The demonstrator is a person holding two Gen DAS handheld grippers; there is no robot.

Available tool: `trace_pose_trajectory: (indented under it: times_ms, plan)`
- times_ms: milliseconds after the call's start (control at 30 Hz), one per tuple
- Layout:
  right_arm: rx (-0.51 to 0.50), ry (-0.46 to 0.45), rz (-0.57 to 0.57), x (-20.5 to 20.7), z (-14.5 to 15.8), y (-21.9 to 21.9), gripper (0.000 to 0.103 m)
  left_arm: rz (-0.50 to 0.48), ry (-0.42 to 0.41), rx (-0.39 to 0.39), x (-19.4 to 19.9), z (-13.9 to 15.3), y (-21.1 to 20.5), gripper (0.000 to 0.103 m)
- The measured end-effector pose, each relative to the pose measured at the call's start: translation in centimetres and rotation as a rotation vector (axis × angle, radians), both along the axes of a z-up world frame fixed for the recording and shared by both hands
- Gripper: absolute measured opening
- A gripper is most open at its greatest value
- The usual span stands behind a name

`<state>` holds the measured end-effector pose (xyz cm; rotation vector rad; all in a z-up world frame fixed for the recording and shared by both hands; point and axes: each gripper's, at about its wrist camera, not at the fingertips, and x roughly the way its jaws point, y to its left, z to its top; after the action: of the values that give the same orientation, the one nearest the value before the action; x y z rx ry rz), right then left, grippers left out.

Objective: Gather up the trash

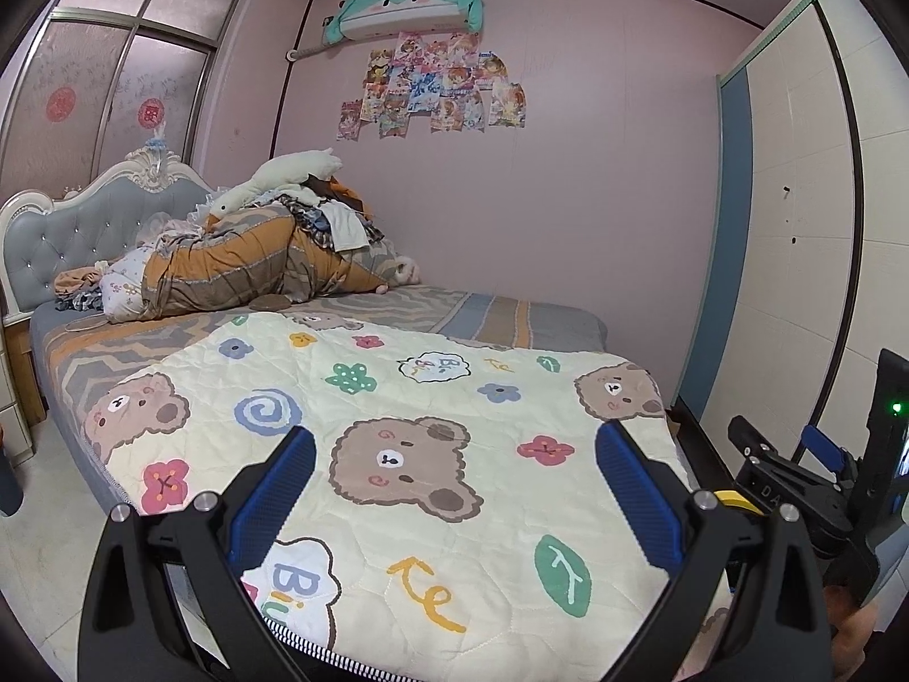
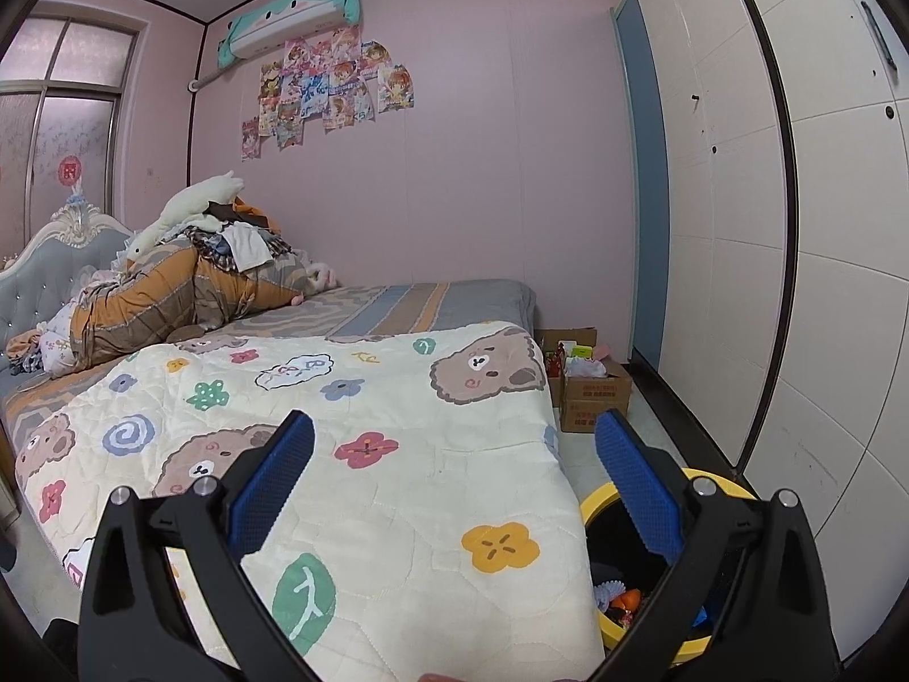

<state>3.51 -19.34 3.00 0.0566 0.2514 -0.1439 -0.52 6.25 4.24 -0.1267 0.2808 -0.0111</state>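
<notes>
My left gripper is open and empty above the cream bear-print quilt on the bed. My right gripper is open and empty over the quilt's right corner; it also shows in the left wrist view at the far right. A yellow-rimmed trash bin stands on the floor beside the bed, under my right finger, with colourful wrappers inside. A sliver of its yellow rim shows in the left wrist view. I see no loose trash on the quilt.
A heap of bedding, clothes and a white plush goose lies by the grey headboard. Cardboard boxes with items stand on the floor past the bed's foot. A white wardrobe lines the right side.
</notes>
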Motion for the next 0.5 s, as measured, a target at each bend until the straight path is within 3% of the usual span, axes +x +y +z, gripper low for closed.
trace_pose_trajectory:
  times_ms: [500]
  plan:
    - [0.005, 0.026, -0.005, 0.48, -0.53, 0.03, 0.095, -0.014, 0.012, -0.01, 0.36, -0.22, -0.37, 0.095]
